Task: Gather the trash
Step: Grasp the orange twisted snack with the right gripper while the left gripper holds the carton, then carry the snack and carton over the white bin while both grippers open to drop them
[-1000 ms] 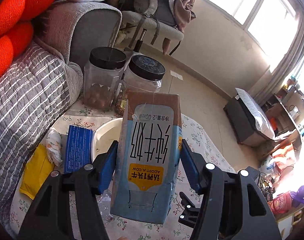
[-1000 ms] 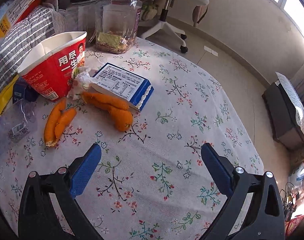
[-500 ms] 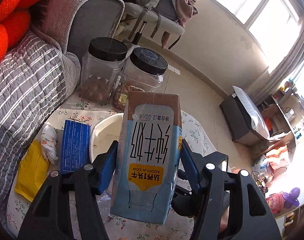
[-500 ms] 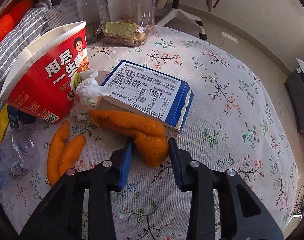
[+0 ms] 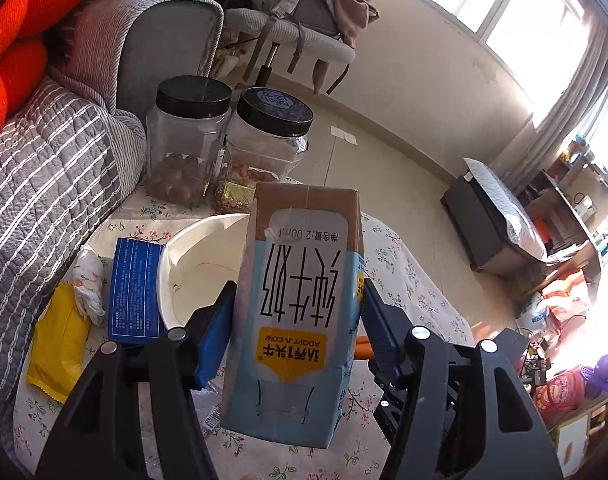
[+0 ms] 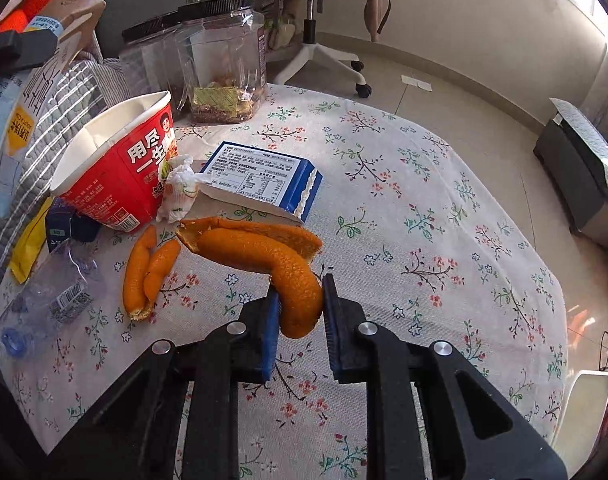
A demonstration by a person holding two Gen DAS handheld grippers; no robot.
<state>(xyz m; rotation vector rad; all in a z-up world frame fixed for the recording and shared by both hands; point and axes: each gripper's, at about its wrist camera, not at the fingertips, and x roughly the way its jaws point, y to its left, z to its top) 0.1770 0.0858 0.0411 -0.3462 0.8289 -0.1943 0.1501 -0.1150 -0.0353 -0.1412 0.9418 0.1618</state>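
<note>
My left gripper (image 5: 298, 316) is shut on a blue and brown milk carton (image 5: 300, 304), held upside down above the table. The same carton shows at the left edge of the right wrist view (image 6: 32, 80). My right gripper (image 6: 300, 308) has a long curl of orange peel (image 6: 264, 252) between its blue pads. Its jaws are closing and the pads press on the peel's near end, which hangs a little off the cloth. A second orange peel (image 6: 148, 272) lies to the left on the flowered tablecloth (image 6: 423, 240).
Around the peels lie a red noodle cup (image 6: 116, 172), a crumpled tissue (image 6: 180, 192), a blue box (image 6: 264, 176), a crushed clear bottle (image 6: 44, 304) and a yellow wrapper (image 5: 58, 344). Two black-lidded jars (image 5: 188, 140) stand at the far edge. A grey sofa (image 5: 44, 184) borders the left.
My right gripper came in wide open over the long orange peel, closed on its near end and lifted it a little. The left gripper kept hold of the milk carton and barely moved.
</note>
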